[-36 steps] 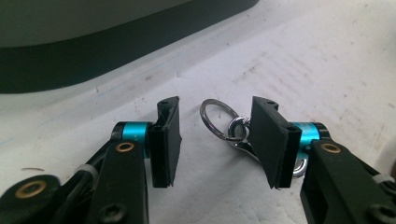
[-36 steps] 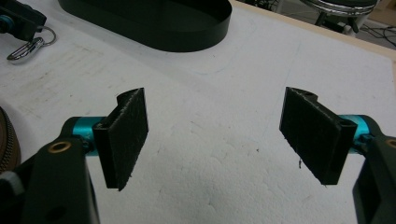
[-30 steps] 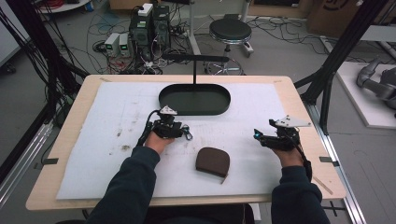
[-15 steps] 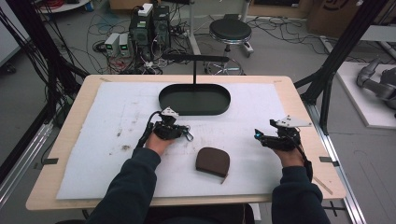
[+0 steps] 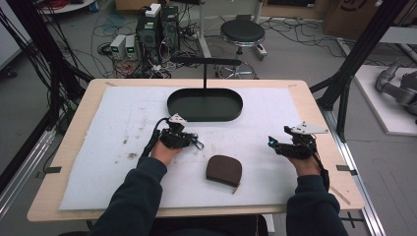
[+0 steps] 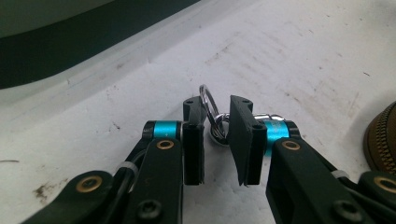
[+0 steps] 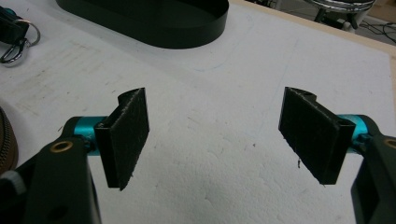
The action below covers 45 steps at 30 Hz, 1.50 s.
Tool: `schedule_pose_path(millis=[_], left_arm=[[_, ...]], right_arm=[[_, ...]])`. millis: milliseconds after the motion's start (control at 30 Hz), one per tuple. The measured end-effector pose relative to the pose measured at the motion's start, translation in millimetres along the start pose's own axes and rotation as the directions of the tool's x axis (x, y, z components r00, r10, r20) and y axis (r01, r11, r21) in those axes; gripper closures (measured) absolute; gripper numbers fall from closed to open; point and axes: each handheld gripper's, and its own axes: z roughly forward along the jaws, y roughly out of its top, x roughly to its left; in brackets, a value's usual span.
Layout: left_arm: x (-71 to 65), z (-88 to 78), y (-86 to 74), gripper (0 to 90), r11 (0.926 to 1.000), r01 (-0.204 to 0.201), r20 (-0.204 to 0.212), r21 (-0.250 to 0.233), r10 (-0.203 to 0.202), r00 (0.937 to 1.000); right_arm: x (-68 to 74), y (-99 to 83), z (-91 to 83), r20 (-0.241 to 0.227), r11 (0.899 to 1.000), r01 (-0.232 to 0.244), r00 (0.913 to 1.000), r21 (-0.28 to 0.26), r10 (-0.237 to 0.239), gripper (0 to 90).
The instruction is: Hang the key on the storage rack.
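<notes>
Black oval metal tray (image 5: 231, 114) with upright T-shaped post at far centre of white foam mat (image 5: 98, 147), mat scuffed and dirt-specked, laid over pale wooden table (image 5: 314, 105). Brown rounded zip pouch (image 5: 224, 170), leathery, lying flat on mat between both hands, nearer the front edge; zipper edge visible at right border of left gripper view. Nothing blocking path between grippers and tray.

Silver metal key ring with clip (image 6: 211, 114) resting on mat just in front of tray, right of left hand. Left gripper (image 6: 217, 140) low over mat, black flat pads (image 6: 243, 135) narrowed around the ring; ring standing between pads, against left pad, slight gap on the other side, so a firm pinch cannot be confirmed. Jaws just been closing, then easing slightly apart, ring between them throughout. Left gripper in high view (image 5: 189, 140) pointing right, cable trailing back along dark sleeve.

Right gripper (image 7: 219, 135) spread wide, released, nothing between rough black pads (image 7: 128, 135), bare mat beneath; teal collars behind pads. Right gripper in high view (image 5: 280, 144) well apart from pouch, grey three-cornered plate on top.

Versus earlier frames: hands, pouch, tray all unchanged in position.
</notes>
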Motion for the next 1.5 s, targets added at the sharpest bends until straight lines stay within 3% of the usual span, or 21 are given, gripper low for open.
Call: schedule_pose_path(millis=[167, 533, 633, 1000, 1100, 1233, 1300, 1333, 1433, 1500], left_arm=[[-1.7, -2.1, 0.3, 80.9, 0.9999, -0.013, 0.009, 0.012, 0.013, 0.9999], [-3.6, -8.5, 0.9, 78.9, 0.9988, -0.032, 0.006, 0.038, 0.032, 0.9995], [-4.0, -8.3, 0.7, 85.5, 0.9981, -0.046, 0.006, 0.041, 0.045, 0.9990], [-4.4, -5.7, 0.4, 87.7, 0.9982, -0.046, -0.003, 0.039, 0.047, 0.9989], [-3.4, -10.9, 2.3, 87.9, 0.9985, -0.052, 0.004, 0.015, 0.052, 0.9986], [-0.5, -23.0, 5.8, 88.0, 0.9978, -0.047, 0.010, -0.048, 0.047, 0.9988], [4.8, -37.6, 8.7, 88.0, 0.9944, -0.043, 0.007, -0.097, 0.044, 0.9990], [4.8, -37.6, 8.7, 88.0, 0.9944, -0.043, 0.007, -0.097, 0.044, 0.9990], [12.4, -52.9, 12.5, 88.0, 0.9889, -0.035, -0.001, -0.144, 0.036, 0.9994], [21.6, -69.9, 20.0, 88.0, 0.9804, -0.037, -0.016, -0.193, 0.034, 0.9993]], right_arm=[[0.1, -0.1, 0.5, -0.003, 1.000, 0.005, 1.0000, 0.000, -0.005, 24.9], [-0.1, -0.2, 0.3, -0.003, 1.000, 0.002, 1.0000, 0.002, -0.002, 25.0], [0.1, -0.2, 0.7, -0.005, 1.000, 0.003, 1.0000, 0.003, -0.003, 25.0], [-0.3, -0.5, 0.8, -0.004, 1.000, 0.004, 1.0000, 0.001, -0.004, 25.0], [-0.6, -0.5, 0.4, -0.005, 1.000, 0.003, 1.0000, 0.003, -0.003, 25.0], [-0.5, -0.4, 0.3, -0.003, 1.000, 0.003, 1.0000, -0.001, -0.003, 25.0], [-0.2, -0.3, 0.1, -0.003, 1.000, -0.001, 1.0000, 0.000, 0.001, 25.0], [-0.2, -0.3, 0.1, -0.003, 1.000, -0.001, 1.0000, 0.000, 0.001, 25.0], [-0.2, -0.3, 0.2, -0.003, 1.000, -0.001, 1.0000, -0.001, 0.001, 25.0], [-0.2, -0.1, 0.4, -0.005, 1.000, -0.002, 1.0000, -0.002, 0.002, 25.0]])
